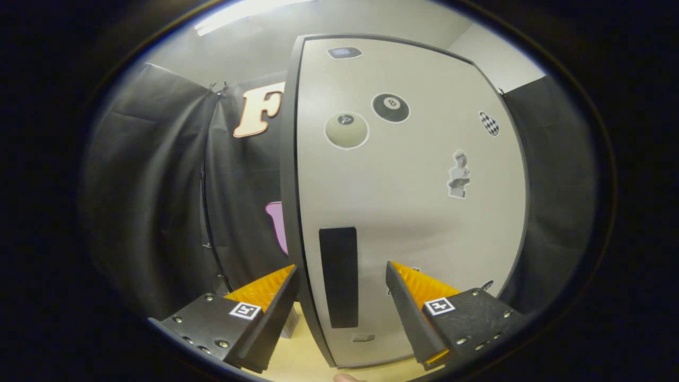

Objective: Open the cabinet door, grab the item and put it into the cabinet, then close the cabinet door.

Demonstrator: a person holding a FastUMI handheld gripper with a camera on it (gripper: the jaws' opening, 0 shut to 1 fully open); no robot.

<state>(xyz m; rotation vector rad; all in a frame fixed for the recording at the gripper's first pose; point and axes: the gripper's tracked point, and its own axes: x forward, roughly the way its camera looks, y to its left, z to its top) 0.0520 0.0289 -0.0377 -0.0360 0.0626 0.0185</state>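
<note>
Two fingers frame the shot and the gripper (339,297) has them spread wide apart, nothing pinched between them, neither one pressing on anything. Right at the bottom, below the gap, a sliver of a fingertip (347,378) peeks in over the pale wooden tabletop (297,361). By the left finger there's a small pale object (290,323) on that tabletop, mostly tucked behind the finger, too hidden to name. Now straight ahead, in the gap between the fingers, the dark vertical handle (339,277) of the cabinet door (408,212), and it's close, just beyond the tips. The door itself is a light panel with a dark edge, standing upright, and its left edge sits just past the left finger. Stickers all over it: a black eight ball (391,107), a cream ball (347,130) beside it, a checkered patch (489,123) off to the right, a small bust figure (458,174) lower down, a dark tag (345,52) up at the top. Behind it all hangs black cloth (154,185), with a white wall and a bright ceiling light (238,15) above
</note>
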